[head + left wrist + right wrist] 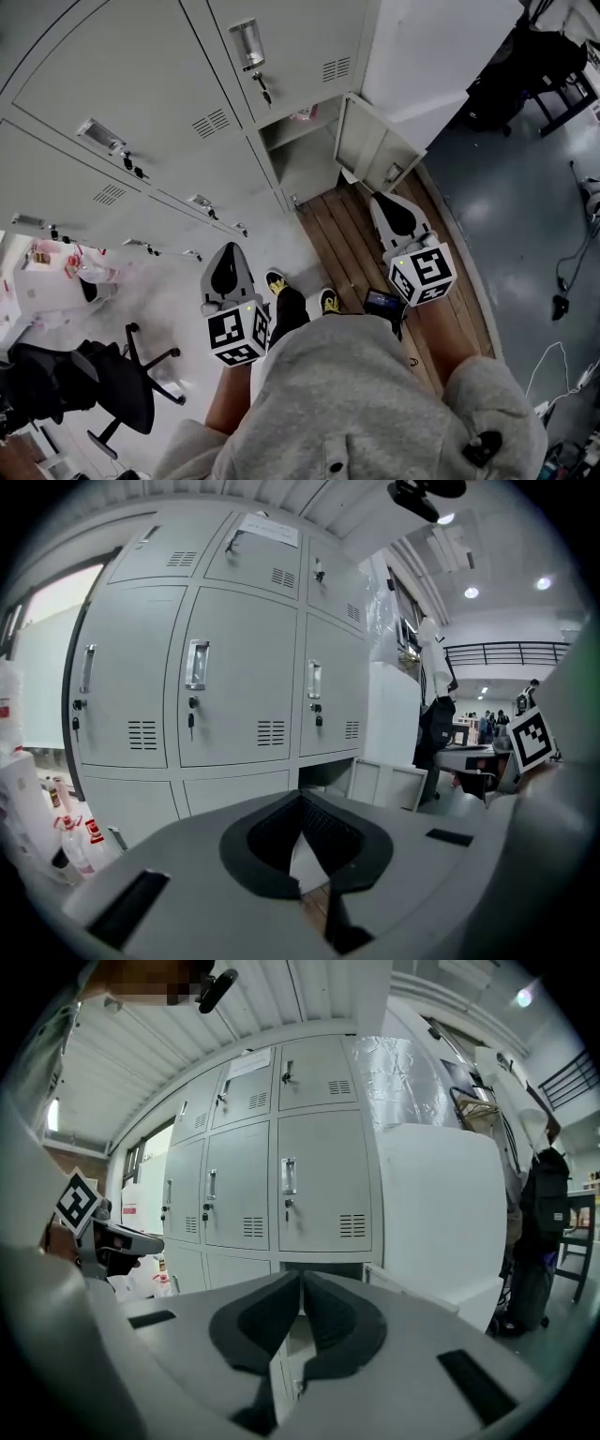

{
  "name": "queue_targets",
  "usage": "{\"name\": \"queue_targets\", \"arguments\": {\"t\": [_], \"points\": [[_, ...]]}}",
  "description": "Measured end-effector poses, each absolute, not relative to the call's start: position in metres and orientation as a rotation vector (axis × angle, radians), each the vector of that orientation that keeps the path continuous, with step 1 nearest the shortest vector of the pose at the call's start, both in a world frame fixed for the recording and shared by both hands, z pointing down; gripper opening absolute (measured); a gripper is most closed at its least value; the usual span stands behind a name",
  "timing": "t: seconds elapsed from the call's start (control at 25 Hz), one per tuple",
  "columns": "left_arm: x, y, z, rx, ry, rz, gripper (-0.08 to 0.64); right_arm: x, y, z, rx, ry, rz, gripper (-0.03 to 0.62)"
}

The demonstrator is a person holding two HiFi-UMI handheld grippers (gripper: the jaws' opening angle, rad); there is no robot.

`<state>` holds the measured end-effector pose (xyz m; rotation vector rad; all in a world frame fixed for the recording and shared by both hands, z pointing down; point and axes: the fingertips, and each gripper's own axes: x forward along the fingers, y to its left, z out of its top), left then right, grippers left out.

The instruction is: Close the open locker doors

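We see even, slightly dim indoor light; ceiling lamps [472, 592] glare; gripper views fisheye-warped with black corners.

lockers [141, 94], office chair [98, 386] on floor [511, 202]

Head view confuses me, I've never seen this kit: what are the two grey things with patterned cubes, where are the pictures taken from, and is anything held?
A person holds a grey left gripper and right gripper; the patterned cubes belong to them. The head view looks down from the person's head; the other two cameras ride on each gripper. Both pairs of fingers are closed on nothing. Ahead stand pale grey metal lockers, one low door swung open beside brown wooden floorboards.
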<state>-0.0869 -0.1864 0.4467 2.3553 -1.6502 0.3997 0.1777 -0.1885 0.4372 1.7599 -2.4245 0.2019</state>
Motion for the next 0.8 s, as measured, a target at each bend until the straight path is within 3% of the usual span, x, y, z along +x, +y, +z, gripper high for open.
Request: {"name": "queue_targets", "arguments": {"t": [0.8], "points": [[-0.058,-0.152,0.445,2.317,-1.72,0.38,0.011,0.327,-0.224,0.475,1.871,-2.252,0.181,0.038]]}}
